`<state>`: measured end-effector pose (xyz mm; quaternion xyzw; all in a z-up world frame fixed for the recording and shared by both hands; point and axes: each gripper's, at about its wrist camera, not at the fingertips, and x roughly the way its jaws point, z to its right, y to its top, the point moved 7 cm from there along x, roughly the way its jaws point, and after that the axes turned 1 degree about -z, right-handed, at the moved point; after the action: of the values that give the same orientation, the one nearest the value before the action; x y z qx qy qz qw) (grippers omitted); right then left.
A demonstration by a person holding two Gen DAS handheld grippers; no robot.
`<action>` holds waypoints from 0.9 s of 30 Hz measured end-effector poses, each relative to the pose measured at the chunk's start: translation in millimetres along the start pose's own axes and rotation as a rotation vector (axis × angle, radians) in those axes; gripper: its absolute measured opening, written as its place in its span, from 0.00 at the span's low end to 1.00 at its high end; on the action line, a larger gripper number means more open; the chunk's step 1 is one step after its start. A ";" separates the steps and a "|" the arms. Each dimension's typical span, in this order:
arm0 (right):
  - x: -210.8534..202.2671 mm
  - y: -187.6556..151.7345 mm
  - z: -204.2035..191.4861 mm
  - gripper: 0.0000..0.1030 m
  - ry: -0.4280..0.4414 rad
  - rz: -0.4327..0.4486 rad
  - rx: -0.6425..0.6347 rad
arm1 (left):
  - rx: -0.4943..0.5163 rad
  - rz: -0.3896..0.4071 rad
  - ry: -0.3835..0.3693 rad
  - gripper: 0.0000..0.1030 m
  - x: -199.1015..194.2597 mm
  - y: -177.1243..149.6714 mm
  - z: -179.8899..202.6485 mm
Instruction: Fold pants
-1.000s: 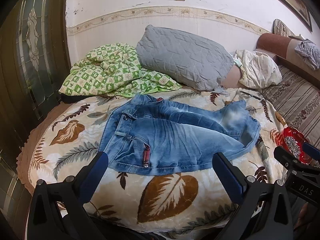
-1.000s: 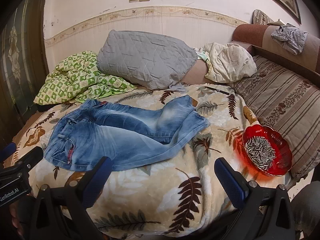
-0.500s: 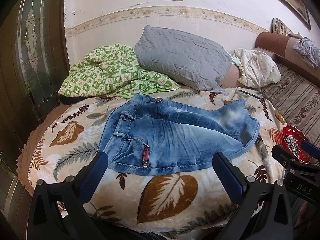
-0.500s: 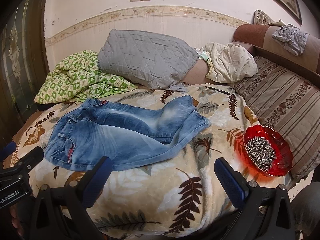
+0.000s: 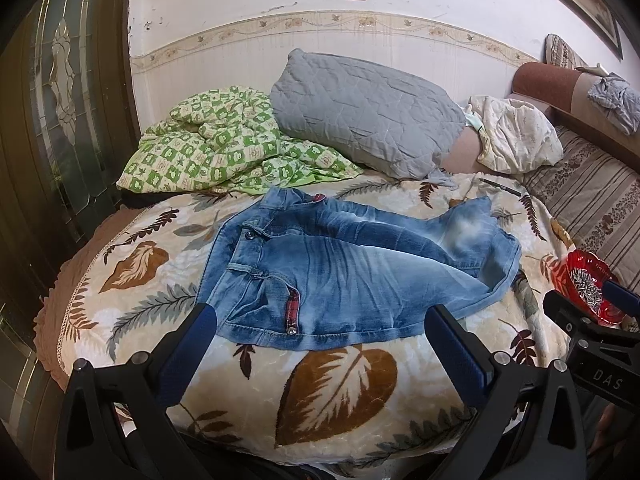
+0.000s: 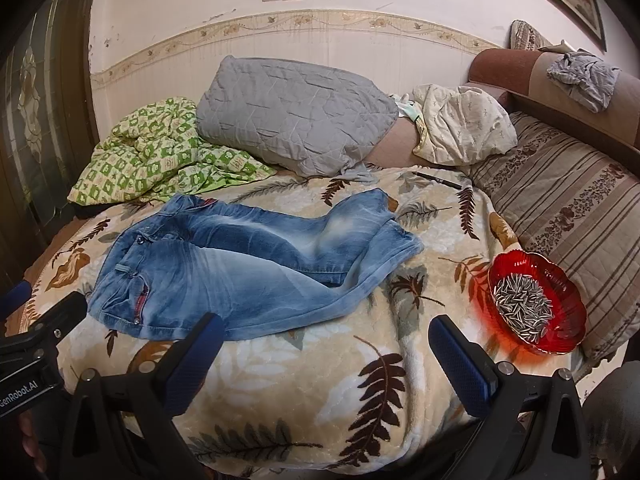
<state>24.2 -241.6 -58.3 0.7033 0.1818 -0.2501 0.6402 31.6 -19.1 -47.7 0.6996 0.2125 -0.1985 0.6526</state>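
Each gripper, the left gripper and the right gripper, has black angular arms with silver screws and textured blue pads. White lettering marks the black bodies at the frame edges: "DAS", "GenRobot.AI".

The jeans lie flat on the leaf-patterned blanket covering the bed, waistband toward the left, legs stretching right and doubled back on themselves at the right end. The right gripper hovers just in front of the jeans, its blue-padded fingers spread wide apart with nothing between them. The left gripper shows at the left edge, near the jeans' waistband; its jaws cannot be made out. Right of the jeans, a red bowl holds seeds. Behind the jeans sit a grey pillow, a green checked quilt and a dark pen.
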 end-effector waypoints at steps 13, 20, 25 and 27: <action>2.0 -3.5 0.0 1.00 0.001 -0.003 0.002 | 0.005 -0.002 -0.004 1.00 0.0 -3.4 3.1; 3.6 -6.4 1.0 1.00 -0.002 -0.007 0.004 | 0.007 -0.003 -0.001 1.00 0.1 -4.4 4.1; 4.3 -8.5 1.4 1.00 -0.002 -0.013 0.007 | 0.009 -0.008 -0.001 1.00 0.9 -6.4 4.8; 4.6 -8.9 1.3 1.00 -0.002 -0.015 0.006 | 0.010 -0.008 -0.001 1.00 1.0 -6.5 5.1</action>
<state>22.7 -242.1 -68.3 0.7036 0.1856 -0.2561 0.6363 28.8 -23.8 -54.0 0.7018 0.2143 -0.2024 0.6485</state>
